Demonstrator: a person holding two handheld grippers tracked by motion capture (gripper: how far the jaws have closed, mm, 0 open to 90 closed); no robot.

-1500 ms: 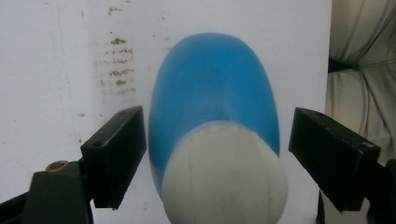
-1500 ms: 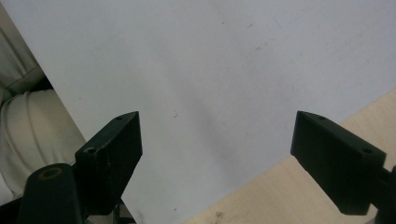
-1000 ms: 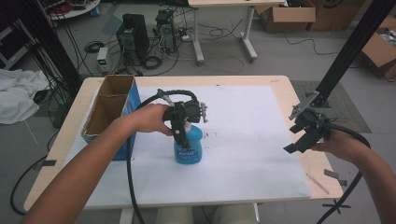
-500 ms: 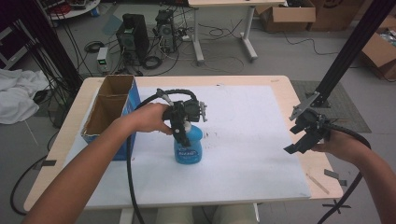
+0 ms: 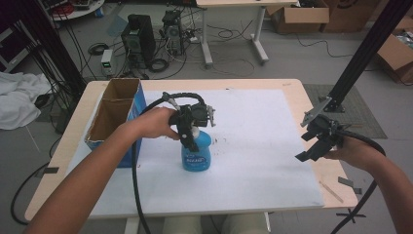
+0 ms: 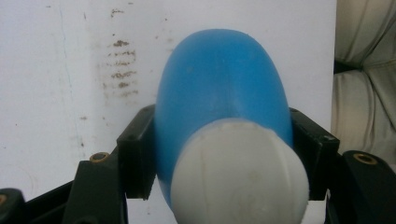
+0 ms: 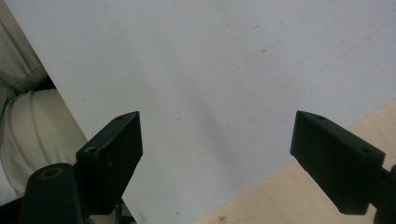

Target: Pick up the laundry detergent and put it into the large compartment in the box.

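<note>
Left gripper view: blue bottle point(image 6: 219, 88) clamped between left claw point(image 6: 219, 154) jaws.

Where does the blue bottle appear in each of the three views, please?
High view: the blue bottle stands left of centre on the white sheet, with the left hand-held gripper shut on it.
Left gripper view: centre, white cap nearest, between the jaws.
Right gripper view: not in it.
Shared landmark: the white sheet.

Both forearms were bare, no sleeves worn. Each gripper point(image 5: 191, 139) point(image 5: 311, 146) was black, trailing a thick black cable point(image 5: 135, 185). Blocky jaws carried small screw holes; brass-coloured fasteners point(image 6: 99, 157) sat at their bases.
</note>
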